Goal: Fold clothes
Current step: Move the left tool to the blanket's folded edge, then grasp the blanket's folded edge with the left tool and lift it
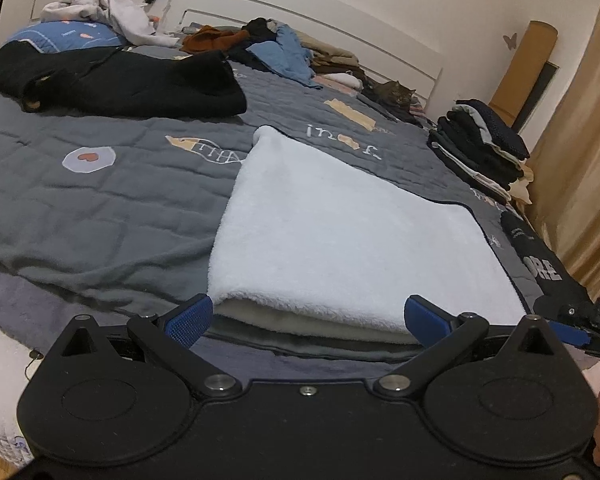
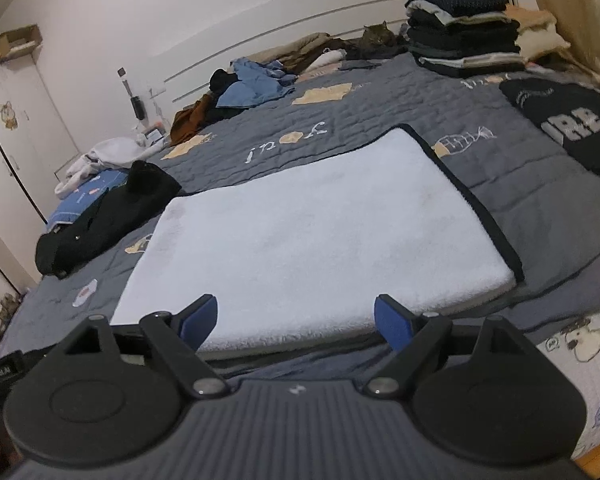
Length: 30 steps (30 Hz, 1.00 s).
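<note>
A folded white fleece garment [image 1: 340,236] with a dark trim lies flat on the grey quilted bed [image 1: 100,200], close to the near edge. My left gripper [image 1: 306,318] hovers open just in front of the garment's near fold, its blue pads [image 1: 190,320] spread wide and holding nothing. In the right wrist view the same white garment [image 2: 312,232] fills the middle. My right gripper [image 2: 296,322] is open at its near edge, blue pads [image 2: 392,326] apart and not pressing on the cloth. The right gripper's tip [image 1: 572,334] shows at the left view's right edge.
A black jacket [image 1: 116,80] lies at the far left. Loose clothes [image 1: 268,48] are heaped by the headboard, where a cat [image 1: 396,94] rests. A stack of folded clothes [image 1: 480,144] stands at the right, with a black printed shirt [image 2: 572,124] laid flat nearer.
</note>
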Motion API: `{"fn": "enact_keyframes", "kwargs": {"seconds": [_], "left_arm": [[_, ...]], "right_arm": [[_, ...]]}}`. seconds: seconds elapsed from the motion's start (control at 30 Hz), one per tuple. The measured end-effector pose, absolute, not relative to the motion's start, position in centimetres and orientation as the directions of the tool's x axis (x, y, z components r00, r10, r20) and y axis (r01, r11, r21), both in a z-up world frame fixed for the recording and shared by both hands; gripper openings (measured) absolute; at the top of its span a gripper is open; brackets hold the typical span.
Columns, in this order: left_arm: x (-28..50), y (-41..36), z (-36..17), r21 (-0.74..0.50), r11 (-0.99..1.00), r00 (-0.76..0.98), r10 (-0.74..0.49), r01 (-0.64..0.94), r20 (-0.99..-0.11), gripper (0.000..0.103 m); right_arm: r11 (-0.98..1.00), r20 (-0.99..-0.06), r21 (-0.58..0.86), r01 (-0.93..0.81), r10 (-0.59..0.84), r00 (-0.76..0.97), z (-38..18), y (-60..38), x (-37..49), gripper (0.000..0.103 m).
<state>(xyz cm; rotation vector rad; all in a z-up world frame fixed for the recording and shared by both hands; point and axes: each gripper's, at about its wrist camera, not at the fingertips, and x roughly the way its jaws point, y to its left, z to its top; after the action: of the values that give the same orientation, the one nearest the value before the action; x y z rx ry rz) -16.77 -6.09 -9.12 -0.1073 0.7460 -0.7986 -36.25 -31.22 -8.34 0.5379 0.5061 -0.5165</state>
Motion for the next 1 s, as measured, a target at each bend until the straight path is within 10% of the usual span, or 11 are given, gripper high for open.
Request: {"fn": "enact_keyframes", "kwargs": {"seconds": [0.4, 0.77, 1.0], "left_arm": [[-14.7, -5.4, -10.9, -0.401, 0.754, 0.509, -0.651, 0.521, -0.563, 0.101], [-11.9, -4.4, -12.8, -0.557, 0.727, 0.471, -0.686, 0.402, -0.555, 0.049], [-11.4, -5.3, -13.4, -0.558, 0.742, 0.473, -0.669, 0.373, -0.574, 0.049]], "right_arm": [[0.747, -0.563, 0.342, 0.57, -0.323, 0.761, -8.0, -30.3, -36.1, 0.085], [0.743, -0.561, 0.363, 0.562, -0.307, 0.768, -8.3, -30.1, -36.0, 0.085], [0.732, -0.568, 0.379, 0.566, -0.3, 0.767, -8.5, -30.3, -36.0, 0.087]]}}
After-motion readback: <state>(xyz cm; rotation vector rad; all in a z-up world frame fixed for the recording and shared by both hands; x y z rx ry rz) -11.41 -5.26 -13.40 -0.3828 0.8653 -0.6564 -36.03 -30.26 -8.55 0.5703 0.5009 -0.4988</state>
